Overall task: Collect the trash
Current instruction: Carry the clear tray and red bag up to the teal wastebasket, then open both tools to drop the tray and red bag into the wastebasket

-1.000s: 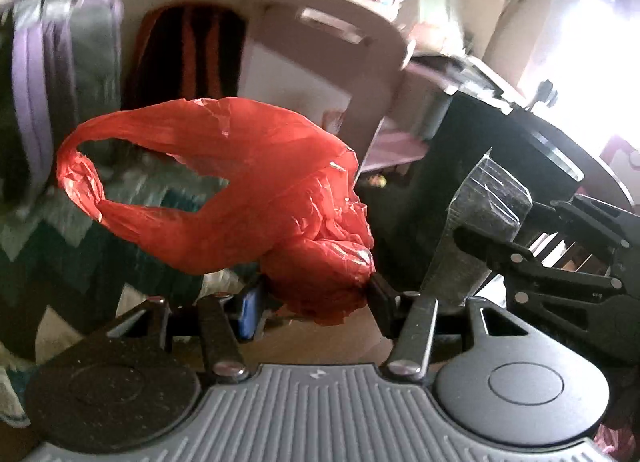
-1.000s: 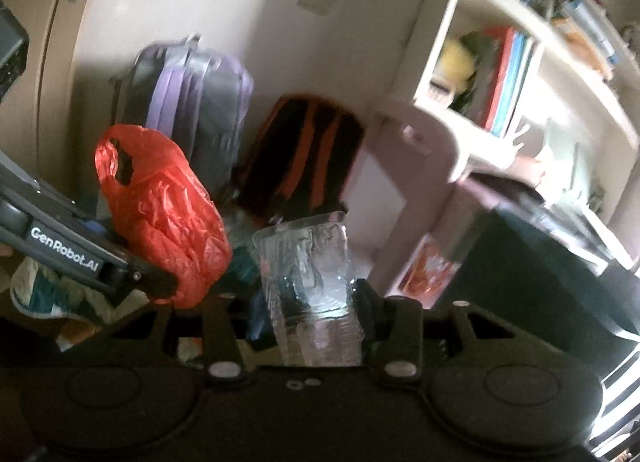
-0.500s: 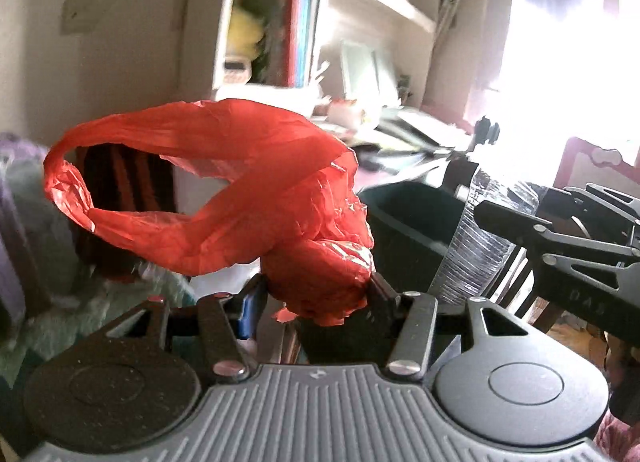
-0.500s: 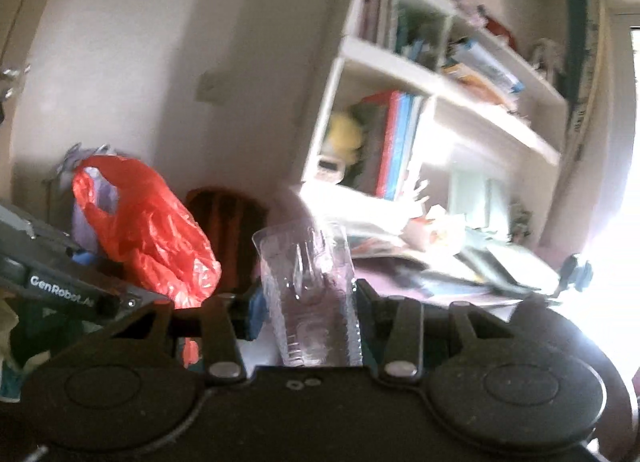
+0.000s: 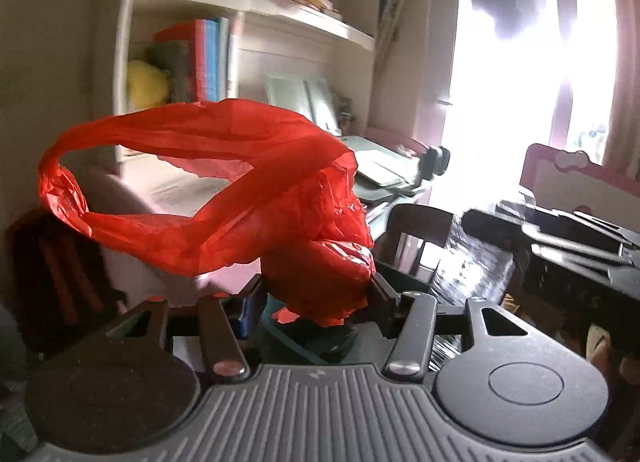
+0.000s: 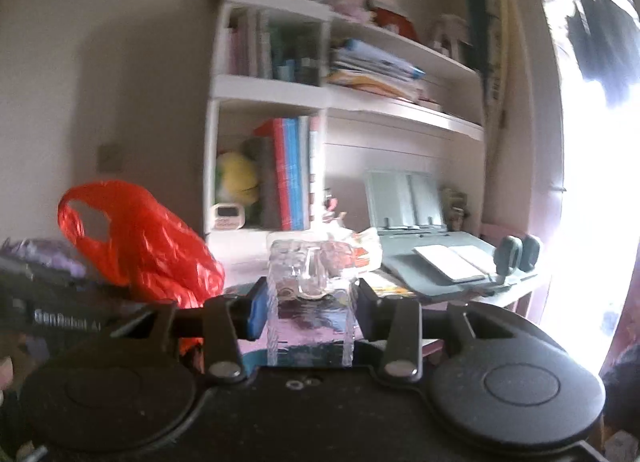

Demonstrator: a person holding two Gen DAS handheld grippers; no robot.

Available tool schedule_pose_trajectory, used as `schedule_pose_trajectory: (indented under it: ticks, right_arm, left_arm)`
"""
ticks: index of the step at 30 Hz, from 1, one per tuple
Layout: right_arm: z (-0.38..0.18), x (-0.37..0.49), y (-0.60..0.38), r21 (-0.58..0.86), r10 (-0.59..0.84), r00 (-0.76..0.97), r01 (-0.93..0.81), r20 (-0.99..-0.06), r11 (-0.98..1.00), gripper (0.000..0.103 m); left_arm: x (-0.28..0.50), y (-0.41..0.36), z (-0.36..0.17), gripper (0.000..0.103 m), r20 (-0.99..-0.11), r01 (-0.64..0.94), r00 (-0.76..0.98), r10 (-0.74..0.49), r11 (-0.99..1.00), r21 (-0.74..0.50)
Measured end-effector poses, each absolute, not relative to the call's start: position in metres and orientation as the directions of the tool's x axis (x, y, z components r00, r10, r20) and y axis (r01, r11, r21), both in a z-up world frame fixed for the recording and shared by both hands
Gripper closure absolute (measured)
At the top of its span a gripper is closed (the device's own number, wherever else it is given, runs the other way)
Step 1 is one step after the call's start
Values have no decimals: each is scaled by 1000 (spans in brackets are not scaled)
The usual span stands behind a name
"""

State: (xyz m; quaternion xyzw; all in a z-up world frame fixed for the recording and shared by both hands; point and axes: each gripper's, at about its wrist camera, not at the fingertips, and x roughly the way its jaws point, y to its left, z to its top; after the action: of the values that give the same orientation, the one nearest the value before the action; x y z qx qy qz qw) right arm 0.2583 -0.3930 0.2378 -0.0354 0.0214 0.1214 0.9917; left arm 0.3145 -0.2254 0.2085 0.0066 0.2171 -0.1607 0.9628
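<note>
A crumpled red plastic bag [image 5: 248,198] sticks out of my left gripper [image 5: 316,298], which is shut on its bunched end; the handle loop hangs free to the left. My right gripper [image 6: 310,306] holds a clear ribbed plastic cup [image 6: 310,294], and its jaws are closing on the cup with both pads against the sides. Both are raised in the air side by side. From the left wrist view the cup [image 5: 476,262] shows at the right; from the right wrist view the red bag [image 6: 148,246] shows at the left.
Ahead stands a white bookshelf [image 6: 280,134] over a desk [image 6: 520,290] with an open book [image 6: 452,258] and papers. A very bright window [image 5: 520,82] is at the right. A dark chair [image 5: 416,222], a pink box [image 5: 568,174] and a black-orange backpack [image 5: 52,274] sit lower down.
Both grippers have risen and swung right with the bag and the cup. The view went from backpacks and a dark bin low down to the shelf, desk and window.
</note>
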Motion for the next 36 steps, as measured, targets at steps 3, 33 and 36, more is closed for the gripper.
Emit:
schedule_pose_trajectory:
  ticks: [3,33,36]
  right_arm:
    - [243,277,-411,-18,197,979,-198,-49,980,61]
    - [158,379,-455,126,170,844,-122,-508,984,49]
    - [163,363,-456,122,179,854,-137,-488,983,48]
  left_arm:
    - [339,-250,204,49,-450,337,834,-319,941,-43]
    - [412,-319,101,25,-710,412,651,-270,911,32]
    - [402,-313,108,23,-689,398,670,-278,917,16]
